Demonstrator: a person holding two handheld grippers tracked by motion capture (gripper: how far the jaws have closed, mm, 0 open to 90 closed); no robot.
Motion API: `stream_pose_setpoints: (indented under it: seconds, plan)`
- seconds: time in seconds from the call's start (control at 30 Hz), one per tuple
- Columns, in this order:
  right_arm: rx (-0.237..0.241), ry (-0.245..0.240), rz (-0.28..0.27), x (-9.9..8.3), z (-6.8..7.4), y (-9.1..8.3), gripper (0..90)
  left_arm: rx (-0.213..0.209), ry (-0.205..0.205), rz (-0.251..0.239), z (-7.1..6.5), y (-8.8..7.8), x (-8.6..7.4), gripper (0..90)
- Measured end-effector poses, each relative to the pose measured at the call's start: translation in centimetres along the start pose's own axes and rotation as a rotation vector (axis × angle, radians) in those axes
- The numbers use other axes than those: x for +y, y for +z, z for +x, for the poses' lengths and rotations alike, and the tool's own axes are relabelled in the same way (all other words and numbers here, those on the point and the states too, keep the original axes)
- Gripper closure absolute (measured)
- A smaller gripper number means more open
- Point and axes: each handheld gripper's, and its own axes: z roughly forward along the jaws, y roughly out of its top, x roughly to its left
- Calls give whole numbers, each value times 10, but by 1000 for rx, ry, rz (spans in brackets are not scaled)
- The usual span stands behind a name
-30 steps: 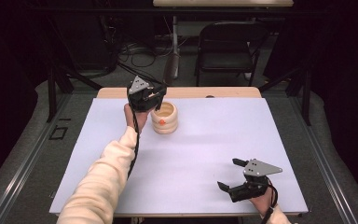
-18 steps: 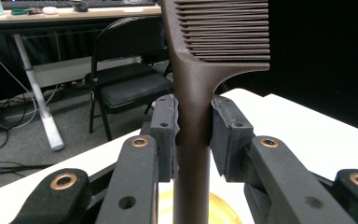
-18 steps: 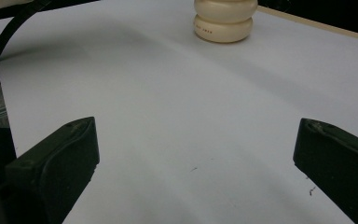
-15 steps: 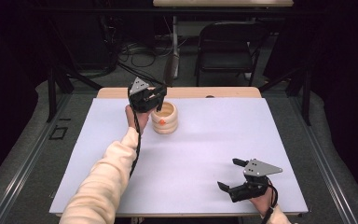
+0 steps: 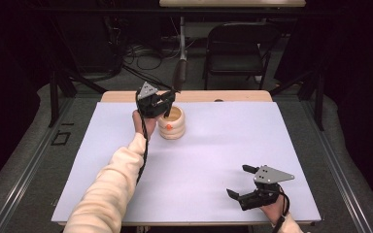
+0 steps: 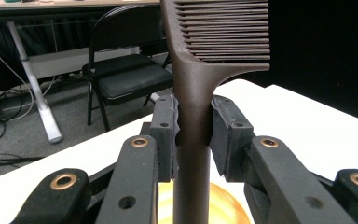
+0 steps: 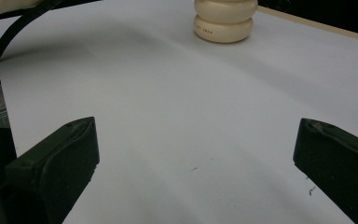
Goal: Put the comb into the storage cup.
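My left gripper is shut on the handle of a dark brown comb, which stands upright with its teeth at the top. In the left gripper view the comb is clamped between both pads. Its lower end goes down into a cream ribbed holder at the far middle of the table; the holder's yellow inside shows below the jaws. My right gripper rests low near the front right edge, open and holding nothing. In the right gripper view its jaws stand wide apart, facing the holder.
A white sheet covers the table, with a wooden strip along the far edge. A black folding chair and floor cables lie beyond it. My left forearm in a pale sleeve crosses the left half.
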Motion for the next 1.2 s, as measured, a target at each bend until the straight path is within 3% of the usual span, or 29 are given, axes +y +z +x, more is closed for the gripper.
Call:
stream_pose_setpoints:
  seconds: [1.2]
  plan:
    - [0, 1, 0, 0, 0, 0, 0, -22, 21, 73, 0, 9, -12, 720]
